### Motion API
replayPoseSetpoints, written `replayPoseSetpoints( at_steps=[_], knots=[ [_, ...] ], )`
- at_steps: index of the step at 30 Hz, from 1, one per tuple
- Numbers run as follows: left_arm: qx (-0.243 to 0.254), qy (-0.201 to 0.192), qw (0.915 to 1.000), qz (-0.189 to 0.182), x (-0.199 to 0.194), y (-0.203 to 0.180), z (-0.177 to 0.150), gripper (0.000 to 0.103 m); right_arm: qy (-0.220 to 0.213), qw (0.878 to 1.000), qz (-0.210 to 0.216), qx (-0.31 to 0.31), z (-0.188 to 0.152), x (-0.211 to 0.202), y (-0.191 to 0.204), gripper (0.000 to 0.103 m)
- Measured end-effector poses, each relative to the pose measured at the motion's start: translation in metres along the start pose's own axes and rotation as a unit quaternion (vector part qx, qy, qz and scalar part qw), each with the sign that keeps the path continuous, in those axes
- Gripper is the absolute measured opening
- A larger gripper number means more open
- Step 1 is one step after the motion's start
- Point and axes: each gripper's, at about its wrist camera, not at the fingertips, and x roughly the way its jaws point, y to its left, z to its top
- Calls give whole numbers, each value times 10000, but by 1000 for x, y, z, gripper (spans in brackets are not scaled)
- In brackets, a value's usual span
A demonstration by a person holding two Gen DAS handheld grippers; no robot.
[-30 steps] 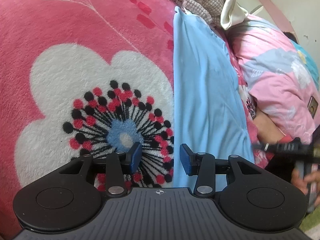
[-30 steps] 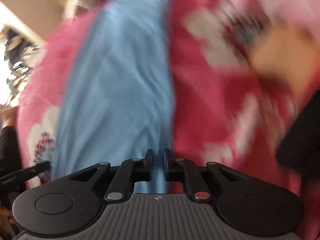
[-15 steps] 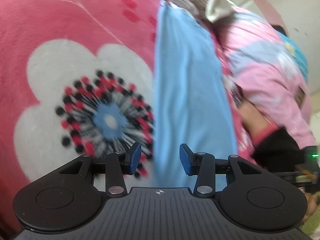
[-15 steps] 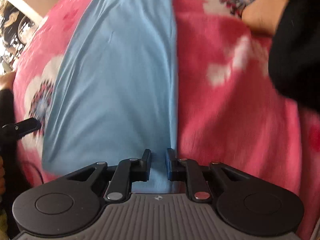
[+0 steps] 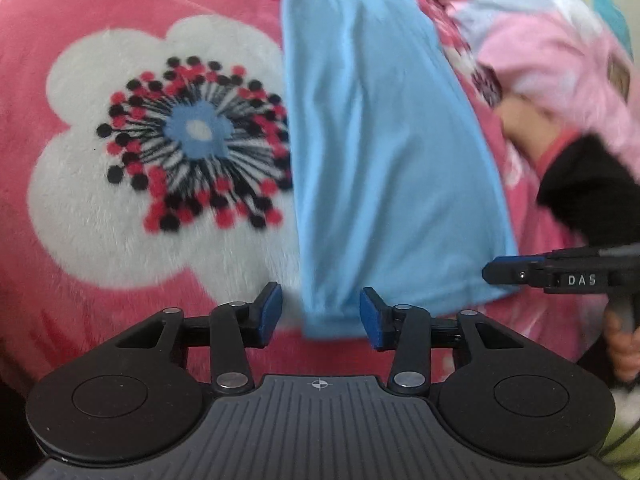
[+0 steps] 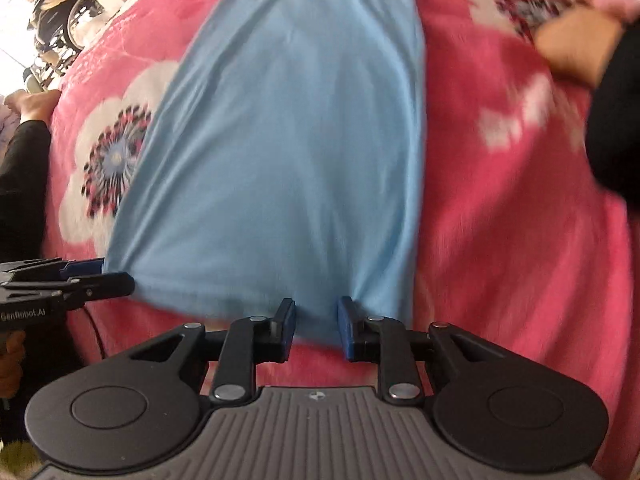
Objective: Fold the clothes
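A light blue garment (image 5: 380, 140) lies as a long flat strip on a pink flowered blanket (image 5: 120, 220). My left gripper (image 5: 320, 316) is open at the strip's near left corner, and the cloth's edge lies between its fingers. In the right wrist view the same garment (image 6: 288, 140) runs away from me. My right gripper (image 6: 316, 328) is open at the near hem by the right corner, with the hem reaching in between its fingers. Each gripper shows in the other's view: the right one (image 5: 496, 272) at the right corner, the left one (image 6: 100, 276) at the left corner.
A person's hand (image 6: 576, 44) and black sleeve (image 6: 616, 120) rest on the blanket (image 6: 500, 240) to the right of the garment. Pink patterned bedding (image 5: 540, 40) is heaped at the far right. A room with clutter (image 6: 60, 20) shows beyond the bed's far left.
My right gripper went from shut to open at the near hem. My left gripper shifted right, from over the flower print to the garment's near left corner, staying open.
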Motion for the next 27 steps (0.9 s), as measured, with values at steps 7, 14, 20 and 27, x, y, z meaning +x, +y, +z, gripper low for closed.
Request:
replayPoseSetpoints(
  at_steps=[7, 14, 20, 27],
  knots=[
    [579, 202, 9981, -49, -24, -11, -11, 41, -31, 9999, 36, 137, -9, -19, -9, 32],
    [135, -683, 9972, -264, -30, 12, 26, 49, -992, 9915, -205, 819, 36, -37, -41, 52],
    [-395, -790, 9951, -436, 5, 31, 57, 47, -1236, 9746, 233, 1855, 67, -15, -76, 52],
    [-523, -822, 9928, -695, 11, 44, 66, 47, -1065, 9752, 208, 1929, 76, 11, -80, 53]
  ],
)
